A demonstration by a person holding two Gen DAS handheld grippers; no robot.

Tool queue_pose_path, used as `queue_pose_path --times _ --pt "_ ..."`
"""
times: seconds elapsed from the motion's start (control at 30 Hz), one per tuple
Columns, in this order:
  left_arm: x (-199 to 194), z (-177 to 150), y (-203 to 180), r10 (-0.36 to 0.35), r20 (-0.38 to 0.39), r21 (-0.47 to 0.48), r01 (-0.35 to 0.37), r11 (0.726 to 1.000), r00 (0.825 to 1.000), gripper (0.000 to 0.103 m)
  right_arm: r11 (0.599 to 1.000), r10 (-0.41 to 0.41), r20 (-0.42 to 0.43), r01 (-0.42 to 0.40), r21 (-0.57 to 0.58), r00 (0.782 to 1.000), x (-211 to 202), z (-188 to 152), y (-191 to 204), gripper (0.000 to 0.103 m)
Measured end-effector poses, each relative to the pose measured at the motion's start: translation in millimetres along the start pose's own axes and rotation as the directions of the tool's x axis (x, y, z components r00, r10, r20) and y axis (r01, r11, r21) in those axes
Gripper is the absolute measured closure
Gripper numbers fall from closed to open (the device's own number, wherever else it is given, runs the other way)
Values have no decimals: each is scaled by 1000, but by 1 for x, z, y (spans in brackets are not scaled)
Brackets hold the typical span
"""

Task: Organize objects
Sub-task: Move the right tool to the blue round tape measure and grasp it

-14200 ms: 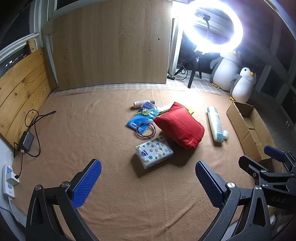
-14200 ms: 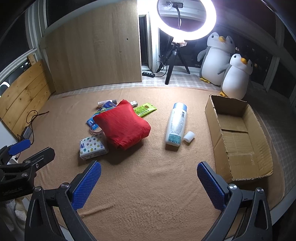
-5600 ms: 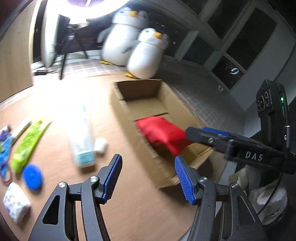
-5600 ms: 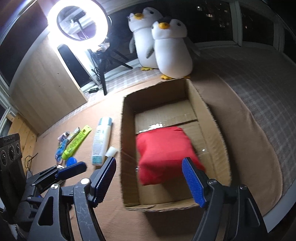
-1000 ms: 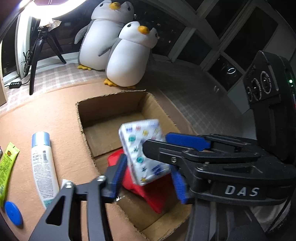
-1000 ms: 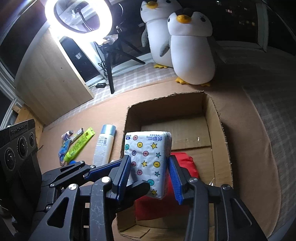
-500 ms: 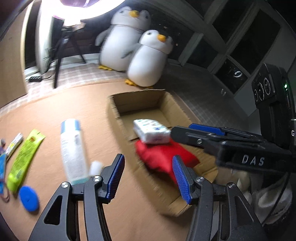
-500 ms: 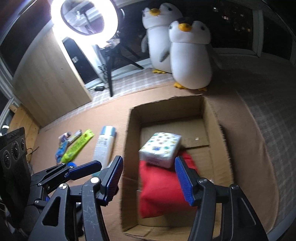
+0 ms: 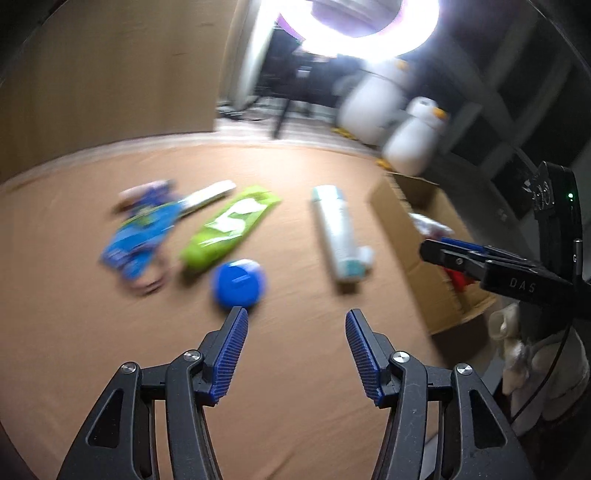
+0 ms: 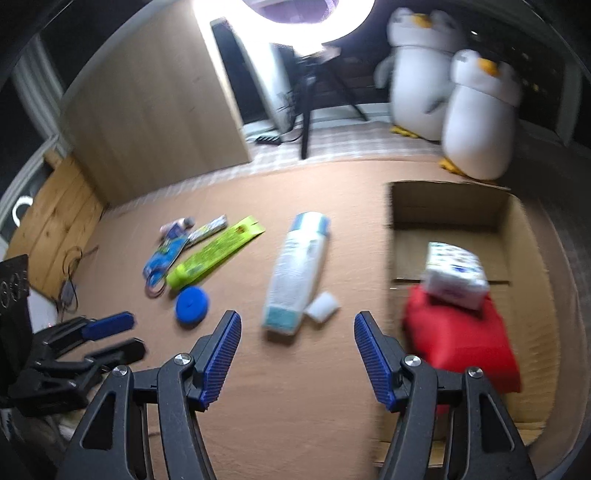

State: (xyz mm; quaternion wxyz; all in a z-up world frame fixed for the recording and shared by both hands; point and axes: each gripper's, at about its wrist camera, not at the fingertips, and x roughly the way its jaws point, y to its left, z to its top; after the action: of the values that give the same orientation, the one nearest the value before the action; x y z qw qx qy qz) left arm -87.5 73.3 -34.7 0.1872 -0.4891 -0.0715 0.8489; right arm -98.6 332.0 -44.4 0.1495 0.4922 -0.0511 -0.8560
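Bright white ring light (image 10: 295, 22) on a black tripod (image 10: 308, 99), far ahead of the jaws, slightly left of centre in the right wrist view. Two white plush penguins with orange beaks (image 10: 476, 118) stand side by side ahead and right of the jaws. Tall light wooden panel (image 10: 155, 110) ahead-left. Knotty pine plank wall (image 10: 55, 221) far left, black cable with adapter (image 10: 70, 280) at its foot. Brown carpet (image 10: 303, 406) under the jaws. Checked mat (image 10: 351, 140) beyond it. Left wrist view heavily blurred.

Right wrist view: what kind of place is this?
Probably a home room or enclosed balcony set up for recording: a ring light on a tripod, two plush penguins by dark windows, and a brown blanket as work surface.
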Motion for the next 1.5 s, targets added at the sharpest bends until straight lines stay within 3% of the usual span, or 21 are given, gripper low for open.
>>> queue_pose_path --times 0.13,0.43,0.77,1.5 --pt "-19 -19 41 43 -1 -63 -43 997 999 33 999 43 -46 -44 -24 998 21 -1 32 43" --pt "-43 -46 98 75 -4 -157 -75 985 997 32 991 77 -149 -93 -98 986 77 0 94 42" --pt "-50 -52 120 81 -5 -190 -81 978 997 32 982 17 -229 -59 -181 973 133 -4 129 39" --pt "-44 -51 133 75 -14 -211 -76 975 997 32 957 -87 -226 19 -288 970 159 2 151 39"
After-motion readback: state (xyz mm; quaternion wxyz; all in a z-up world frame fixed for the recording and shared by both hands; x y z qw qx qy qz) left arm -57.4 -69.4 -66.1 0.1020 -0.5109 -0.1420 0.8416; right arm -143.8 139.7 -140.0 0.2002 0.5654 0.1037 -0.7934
